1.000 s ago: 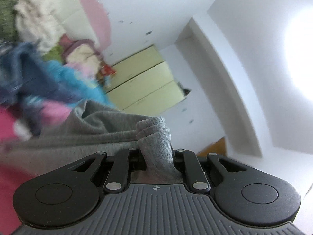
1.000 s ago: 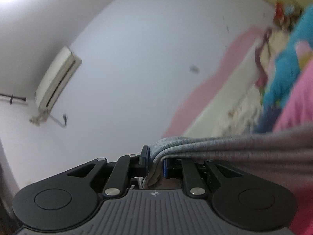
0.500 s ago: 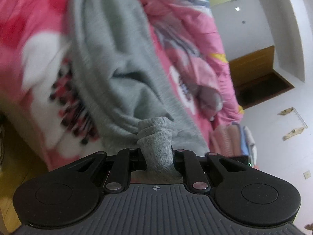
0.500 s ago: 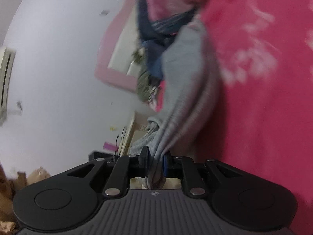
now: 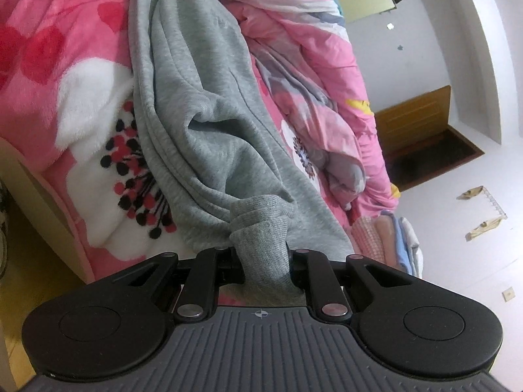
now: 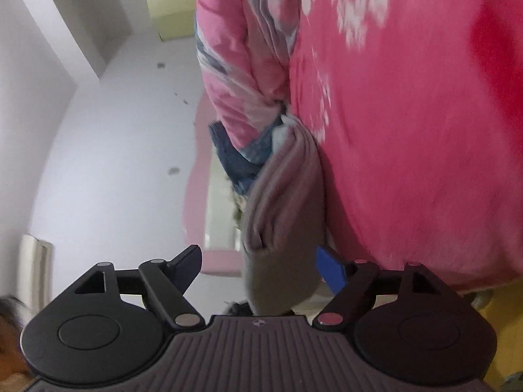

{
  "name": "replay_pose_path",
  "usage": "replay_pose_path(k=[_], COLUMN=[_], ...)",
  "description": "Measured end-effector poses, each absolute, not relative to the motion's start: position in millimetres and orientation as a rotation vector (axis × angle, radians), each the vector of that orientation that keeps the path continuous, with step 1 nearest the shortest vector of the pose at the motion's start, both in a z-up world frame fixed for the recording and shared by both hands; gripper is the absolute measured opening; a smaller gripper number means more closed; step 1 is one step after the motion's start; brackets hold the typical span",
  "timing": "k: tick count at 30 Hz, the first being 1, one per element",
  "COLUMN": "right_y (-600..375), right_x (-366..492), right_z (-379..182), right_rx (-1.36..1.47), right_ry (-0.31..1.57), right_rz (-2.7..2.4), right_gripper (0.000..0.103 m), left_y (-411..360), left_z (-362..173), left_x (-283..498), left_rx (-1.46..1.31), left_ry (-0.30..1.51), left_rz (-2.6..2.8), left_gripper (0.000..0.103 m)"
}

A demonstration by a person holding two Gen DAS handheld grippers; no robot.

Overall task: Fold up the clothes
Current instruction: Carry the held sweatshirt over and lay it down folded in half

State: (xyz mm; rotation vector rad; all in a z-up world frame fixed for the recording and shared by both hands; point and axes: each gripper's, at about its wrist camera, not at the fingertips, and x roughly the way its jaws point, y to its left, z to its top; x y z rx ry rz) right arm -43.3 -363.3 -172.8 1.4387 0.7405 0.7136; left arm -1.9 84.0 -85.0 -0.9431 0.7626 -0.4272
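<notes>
Left-wrist view: the left gripper (image 5: 263, 261) is clamped on a bunched end of the grey garment (image 5: 202, 124), which lies stretched far across the pink floral blanket (image 5: 49, 65). Right-wrist view alone shows the right gripper (image 6: 258, 263) with jaws opening, the folded grey edge between them unpressed. Released cloth near the bed's edge may slide off and unfold.

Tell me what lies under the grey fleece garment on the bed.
The grey fleece garment lies on a pink plush floral blanket, beside a rumpled pink quilt. Anything directly beneath the garment is covered.
</notes>
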Motion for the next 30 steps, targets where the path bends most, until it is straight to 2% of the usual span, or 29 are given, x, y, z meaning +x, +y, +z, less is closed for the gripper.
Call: replay_pose_path(k=[3, 6, 7, 8, 9, 10, 13, 17, 24, 27, 30], right_y=[-329.2, -309.4, -306.3, -303.2, -301.3, -302.1, -302.8, -307.6, -358.0, -396.7, -430.3], right_x=[-34.7, -22.6, -18.4, -14.2, -9.2, -3.4, 14.7, 63.8, 143.3, 168.8, 182.6], right_z=[-154.4, -147.2, -147.5, -147.9, -148.1, -146.5, -123.2, -62.3, 36.7, 55.3, 30.5], right_rx=[1.360, 1.323, 1.307, 1.291, 1.276, 1.260, 1.149, 0.943, 0.622, 0.522, 0.427], right_ry=[0.733, 0.752, 0.763, 0.775, 0.784, 0.787, 0.764, 0.716, 0.579, 0.560, 0.601], right_rz=[0.761, 0.729, 0.690, 0.651, 0.621, 0.614, 0.622, 0.672, 0.731, 0.740, 0.698], right_gripper=[0.102, 0.102, 0.097, 0.086, 0.045, 0.021, 0.016, 0.014, 0.013, 0.013, 0.013], left_y=[81.4, 77.2, 75.3, 73.5, 71.6, 68.5, 56.5, 28.4, -56.1, -105.0, -147.0], left_z=[-83.1, -80.7, -80.0, -79.4, -78.7, -76.5, -64.5, -35.3, 13.3, 4.6, -31.5], left_x=[-4.0, -5.6, -5.6, -5.6, -5.5, -5.2, -3.1, 16.8, 84.3, 106.9, 122.1], left_rx=[-0.922, -0.885, -0.874, -0.863, -0.852, -0.842, -0.807, -0.769, -0.851, -0.872, -0.850], left_ry=[0.758, 0.754, 0.755, 0.756, 0.757, 0.756, 0.731, 0.666, 0.531, 0.527, 0.615], left_rz=[-0.413, -0.402, -0.399, -0.397, -0.394, -0.387, -0.391, -0.422, -0.443, -0.458, -0.431], left_gripper=[0.014, 0.014, 0.014, 0.014, 0.014, 0.014, 0.014, 0.014, 0.014, 0.014, 0.017])
